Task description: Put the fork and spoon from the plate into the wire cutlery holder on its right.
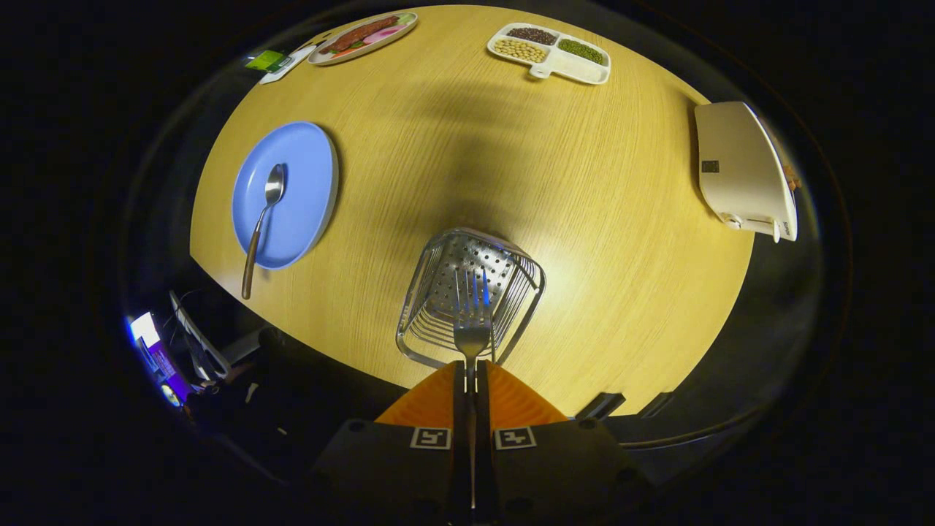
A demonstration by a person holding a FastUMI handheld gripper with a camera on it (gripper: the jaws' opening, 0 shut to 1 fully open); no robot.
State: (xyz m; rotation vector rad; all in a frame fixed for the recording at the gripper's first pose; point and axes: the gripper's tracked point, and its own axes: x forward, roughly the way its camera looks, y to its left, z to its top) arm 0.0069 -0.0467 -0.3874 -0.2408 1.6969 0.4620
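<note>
My gripper (471, 369) is shut on the metal fork (472, 321), whose tines point ahead and hang over the opening of the wire cutlery holder (438, 325). The holder stands on the round wooden table (584, 219) just beyond my fingers; its perforated floor shows through the wires. To the left lies the blue plate (307, 197). On it rests the spoon (263, 219), bowl up on the plate and its brown handle sticking out over the plate's near rim.
Far across the table sit an oval dish of food (363, 35) and a white divided tray of beans (549, 52). A white appliance (741, 172) stands at the table's right edge. Cards (276, 62) lie beside the oval dish.
</note>
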